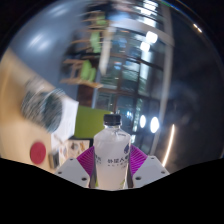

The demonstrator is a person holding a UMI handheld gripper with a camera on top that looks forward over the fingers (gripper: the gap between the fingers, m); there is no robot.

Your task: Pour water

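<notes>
Bottle (112,152) of water sits upright between the two fingers of the hand-held gripper (112,166), its dark cap (112,119) on top and its pale labelled body filling the space between the purple pads (88,160). Both pads look pressed against the bottle's sides, so the hand-held gripper seems to be clamped on it, at a narrow-to-middling width set by the bottle itself. The whole scene is tilted, which suggests the bottle is lifted and carried rather than standing on anything; its base is hidden below the fingers, so I cannot confirm that.

Off to one side of the fingers, a red round object (38,152) lies on a pale tabletop (25,100), and farther off stands a glassy, patterned vessel (43,105) that may be the target for the water. Beyond is a room with bright windows and green furniture.

My judgement is that the step in hand is transport: bottle grasped, pour not yet begun. The cap appears on, so it would need removing first. Next, the bottle must be brought over the vessel's mouth and tipped slowly.
</notes>
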